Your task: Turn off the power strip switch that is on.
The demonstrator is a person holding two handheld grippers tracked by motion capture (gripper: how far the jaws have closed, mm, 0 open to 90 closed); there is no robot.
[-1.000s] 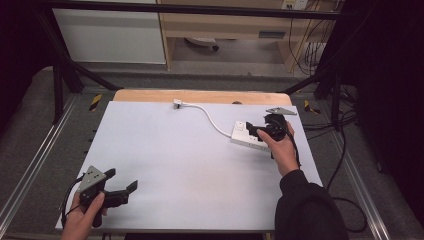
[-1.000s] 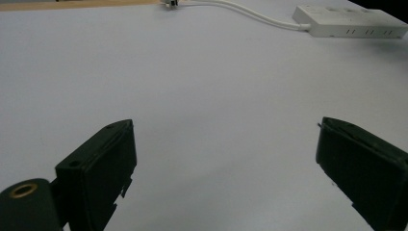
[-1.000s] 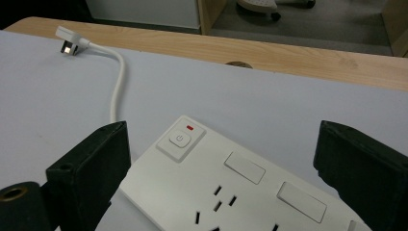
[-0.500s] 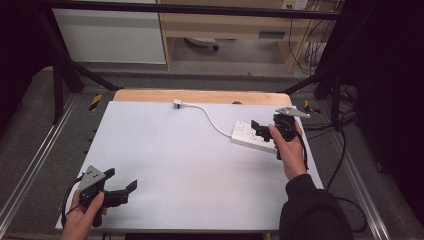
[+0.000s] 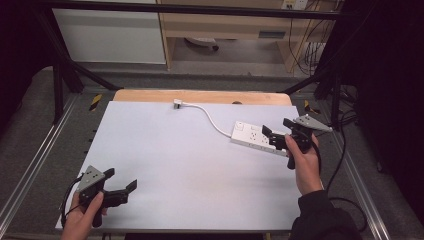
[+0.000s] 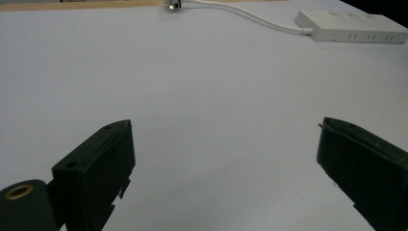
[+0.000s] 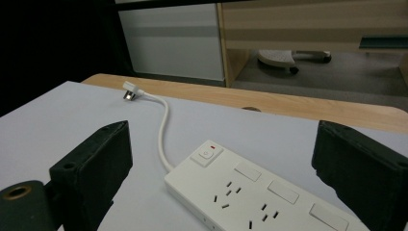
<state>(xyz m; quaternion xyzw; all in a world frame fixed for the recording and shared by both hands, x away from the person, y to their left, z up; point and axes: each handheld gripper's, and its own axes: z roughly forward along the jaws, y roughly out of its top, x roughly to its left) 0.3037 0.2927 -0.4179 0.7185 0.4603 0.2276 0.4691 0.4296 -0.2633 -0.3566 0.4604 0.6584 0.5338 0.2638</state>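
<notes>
The right hand-held gripper (image 5: pixel 275 131) hung over the near end of the white power strip (image 5: pixel 255 137), its two black jaws spread wide and pinching nothing. In the right gripper view the strip (image 7: pixel 255 192) lay straight ahead of and below those jaws, between them, resting flat on the tabletop (image 7: pixel 57 120). Its rocker switch (image 7: pixel 207 153), marked with a small red spot, sat at the end farthest from the right hand-held gripper, with rows of socket slots and blank rectangular covers running back towards the jaws. No brand or lettering could be read on the strip's casing. From the switch end a white cable (image 7: pixel 165 127) curved away from the right hand-held gripper to a flat angled plug (image 7: pixel 130 91) lying near the wooden edge of the tabletop.

The left hand-held gripper (image 5: pixel 122 184) was well apart from the strip, held low at the near left corner of the tabletop, jaws likewise spread and empty. In the left gripper view the strip (image 6: pixel 351 26) lay far ahead and off to the right of that gripper's jaws, with the cable (image 6: pixel 250 17) trailing to the plug (image 6: pixel 172 4) far ahead
</notes>
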